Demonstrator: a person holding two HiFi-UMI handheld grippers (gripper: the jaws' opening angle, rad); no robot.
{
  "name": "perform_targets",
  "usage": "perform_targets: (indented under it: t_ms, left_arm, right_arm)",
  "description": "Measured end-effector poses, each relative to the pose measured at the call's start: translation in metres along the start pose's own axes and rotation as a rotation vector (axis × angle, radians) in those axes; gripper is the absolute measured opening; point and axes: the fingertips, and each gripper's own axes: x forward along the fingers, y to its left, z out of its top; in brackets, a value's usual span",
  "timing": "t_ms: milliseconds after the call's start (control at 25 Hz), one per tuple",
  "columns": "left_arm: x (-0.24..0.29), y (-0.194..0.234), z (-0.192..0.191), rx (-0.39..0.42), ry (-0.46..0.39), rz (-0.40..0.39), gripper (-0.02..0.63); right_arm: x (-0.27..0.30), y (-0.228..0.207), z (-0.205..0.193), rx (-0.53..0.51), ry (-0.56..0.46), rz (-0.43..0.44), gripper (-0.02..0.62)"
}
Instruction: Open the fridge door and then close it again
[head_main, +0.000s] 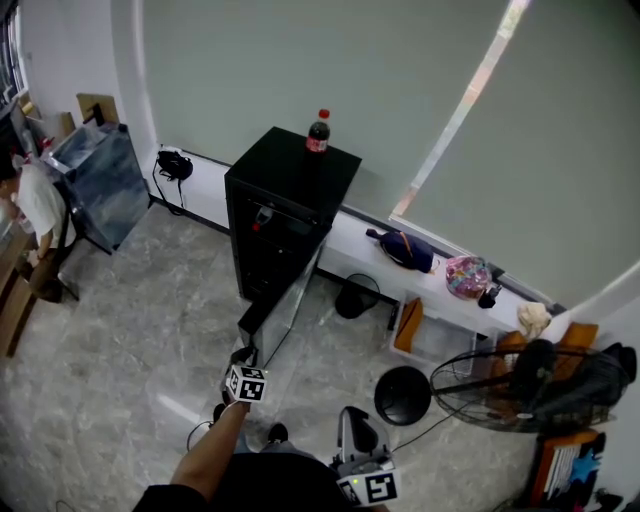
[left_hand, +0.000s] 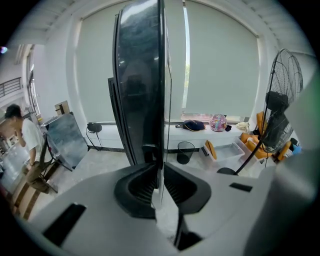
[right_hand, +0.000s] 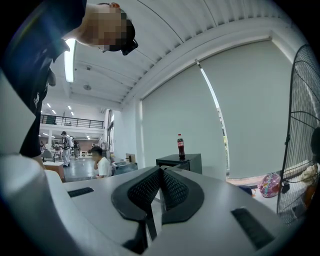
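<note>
A black mini fridge (head_main: 285, 215) stands against the wall with a cola bottle (head_main: 318, 132) on top. Its glass door (head_main: 281, 314) is swung open toward me. My left gripper (head_main: 245, 357) is at the door's free edge. In the left gripper view the door (left_hand: 140, 90) runs edge-on straight up between the jaws, and the left gripper (left_hand: 159, 172) is shut on that edge. My right gripper (head_main: 352, 422) hangs low at the bottom, away from the fridge. The right gripper (right_hand: 161, 176) is shut on nothing, with the fridge (right_hand: 182, 161) and bottle (right_hand: 180, 146) beyond it.
A black bin (head_main: 357, 296) sits right of the fridge under a white ledge (head_main: 350, 237) bearing a dark bag (head_main: 405, 250) and a pink bag (head_main: 467, 276). A standing fan (head_main: 500, 385) and a round black base (head_main: 402, 395) are at right. A person (head_main: 35, 205) stands far left.
</note>
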Motion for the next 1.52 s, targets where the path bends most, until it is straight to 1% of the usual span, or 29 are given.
perform_targets:
  t_ms: [120,240,480,640,760,880,1040,1280,1520]
  left_arm:
    - [-0.002,-0.011,-0.003,0.000,-0.006,0.006,0.044]
    - [-0.003,-0.023,-0.003,-0.002,-0.007,0.009,0.044]
    - [-0.004,-0.049,-0.006,0.007,-0.007,-0.004,0.044]
    - [-0.006,-0.063,-0.006,0.017,-0.010,-0.021,0.044]
    - [-0.007,-0.070,-0.006,0.022,-0.008,-0.029,0.044]
    - [-0.006,-0.074,-0.006,0.031,-0.007,-0.032,0.043]
    - [-0.006,-0.077,-0.006,0.032,-0.004,-0.033,0.040]
    - [-0.007,-0.072,-0.008,0.026,0.001,-0.023,0.035]
    - [-0.006,-0.066,-0.004,0.024,0.000,-0.016,0.035]
  right_arm:
    - [-0.009,-0.004,-0.004,0.000,-0.001,-0.002,0.009]
    - [-0.012,-0.009,-0.003,-0.003,0.031,-0.004,0.009]
    - [-0.020,-0.020,-0.005,-0.002,0.004,-0.008,0.009]
    - [-0.024,-0.020,-0.008,0.004,0.037,-0.010,0.009]
    - [-0.023,-0.022,-0.005,0.005,0.008,-0.008,0.009]
    - [-0.022,-0.029,-0.004,0.014,-0.018,-0.024,0.009]
    - [-0.023,-0.037,-0.005,0.012,0.003,-0.035,0.009]
    - [-0.019,-0.037,-0.004,0.013,-0.009,-0.018,0.009]
    - [-0.008,-0.037,-0.006,0.011,0.016,0.011,0.009]
